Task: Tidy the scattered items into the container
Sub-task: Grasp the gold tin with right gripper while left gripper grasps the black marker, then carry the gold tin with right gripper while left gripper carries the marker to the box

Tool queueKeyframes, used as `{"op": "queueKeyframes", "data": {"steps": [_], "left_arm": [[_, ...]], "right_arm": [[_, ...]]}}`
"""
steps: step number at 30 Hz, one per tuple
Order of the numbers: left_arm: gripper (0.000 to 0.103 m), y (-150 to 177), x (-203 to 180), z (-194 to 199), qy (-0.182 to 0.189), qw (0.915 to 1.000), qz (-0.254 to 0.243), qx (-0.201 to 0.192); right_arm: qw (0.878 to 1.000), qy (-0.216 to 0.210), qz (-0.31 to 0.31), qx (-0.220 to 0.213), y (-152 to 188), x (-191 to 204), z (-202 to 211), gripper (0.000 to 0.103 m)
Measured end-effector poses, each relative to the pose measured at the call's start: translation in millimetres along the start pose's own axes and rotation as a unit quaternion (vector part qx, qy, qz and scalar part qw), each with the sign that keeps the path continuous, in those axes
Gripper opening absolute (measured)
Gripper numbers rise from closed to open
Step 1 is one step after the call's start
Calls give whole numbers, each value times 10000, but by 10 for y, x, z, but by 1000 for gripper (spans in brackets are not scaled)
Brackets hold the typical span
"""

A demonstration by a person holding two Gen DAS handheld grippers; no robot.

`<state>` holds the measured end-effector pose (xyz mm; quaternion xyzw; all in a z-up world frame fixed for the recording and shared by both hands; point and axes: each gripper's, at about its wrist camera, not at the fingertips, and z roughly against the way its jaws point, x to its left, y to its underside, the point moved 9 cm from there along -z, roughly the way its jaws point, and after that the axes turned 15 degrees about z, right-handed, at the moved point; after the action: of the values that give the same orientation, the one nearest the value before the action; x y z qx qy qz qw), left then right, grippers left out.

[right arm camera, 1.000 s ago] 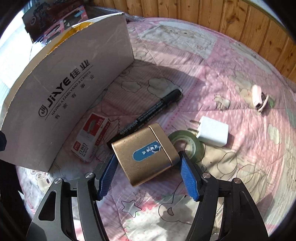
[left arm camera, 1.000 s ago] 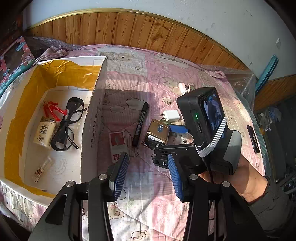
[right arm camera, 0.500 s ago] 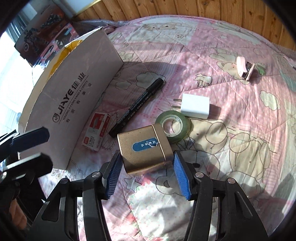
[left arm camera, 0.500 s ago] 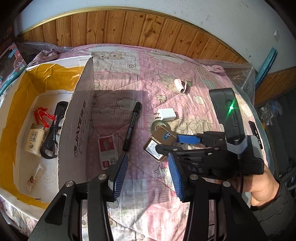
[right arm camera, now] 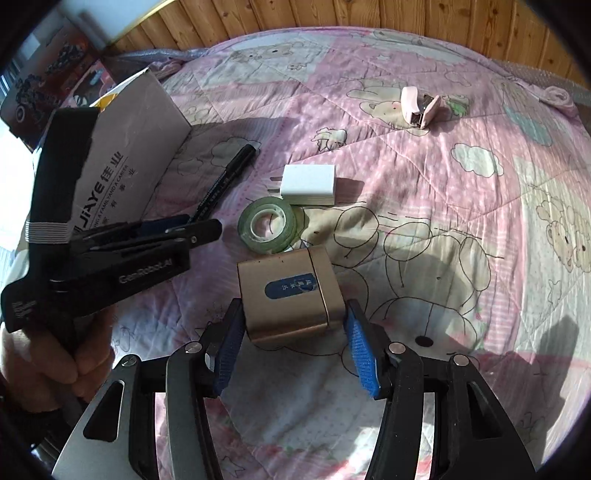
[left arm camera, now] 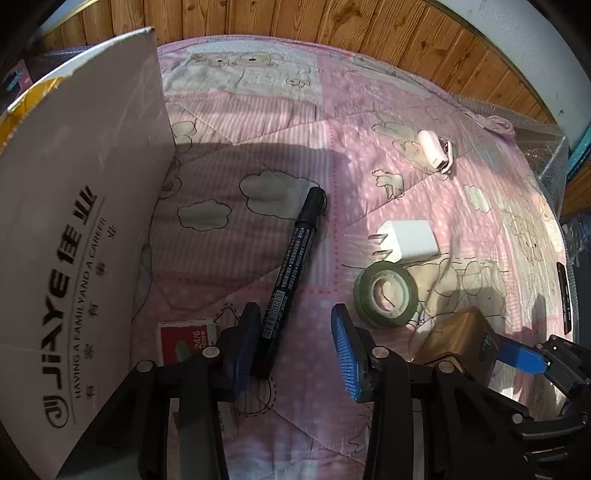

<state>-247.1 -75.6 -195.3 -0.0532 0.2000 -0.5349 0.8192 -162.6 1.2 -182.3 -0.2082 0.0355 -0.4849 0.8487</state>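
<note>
My left gripper (left arm camera: 295,325) is open and low over the pink quilt. The near end of a black marker (left arm camera: 291,266) lies just inside its left finger. My right gripper (right arm camera: 293,321) is shut on a gold tin (right arm camera: 284,291) with a blue label, held just above the quilt. In the left wrist view the tin (left arm camera: 458,343) shows at lower right. A green tape roll (left arm camera: 386,295), a white charger (left arm camera: 406,240), a pink stapler (left arm camera: 436,151) and a red staples box (left arm camera: 184,339) lie loose. The cardboard box (left arm camera: 74,221) stands on the left, its inside hidden.
A wooden headboard (left arm camera: 295,26) runs along the far edge of the bed. In the right wrist view a hand (right arm camera: 55,369) holds the left gripper close to the box wall (right arm camera: 129,147). Bare quilt (right arm camera: 480,221) stretches to the right of the tin.
My left gripper dropped from above the box down to the marker, so the box's contents went out of sight. My right gripper drew back from the box with the tin still in it.
</note>
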Motion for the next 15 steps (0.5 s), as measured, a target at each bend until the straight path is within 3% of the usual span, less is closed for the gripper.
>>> {"op": "queueKeyframes", "data": {"steps": [2, 4, 10, 15], "left_arm": [[20, -24, 7, -20, -105, 9997, -149, -169], [14, -33, 17, -18, -92, 9997, -163, -152], [14, 19, 63, 71, 2, 9999, 7, -100], [14, 103, 16, 333, 129, 9997, 8, -221]], "right_arm": [[9999, -72, -134, -3, 3, -29, -50, 57], [9997, -113, -214, -42, -15, -49, -77, 57], [9993, -80, -260, -250, -63, -71, 36, 54], [9971, -321, -555, -413, -73, -125, 135, 54]]}}
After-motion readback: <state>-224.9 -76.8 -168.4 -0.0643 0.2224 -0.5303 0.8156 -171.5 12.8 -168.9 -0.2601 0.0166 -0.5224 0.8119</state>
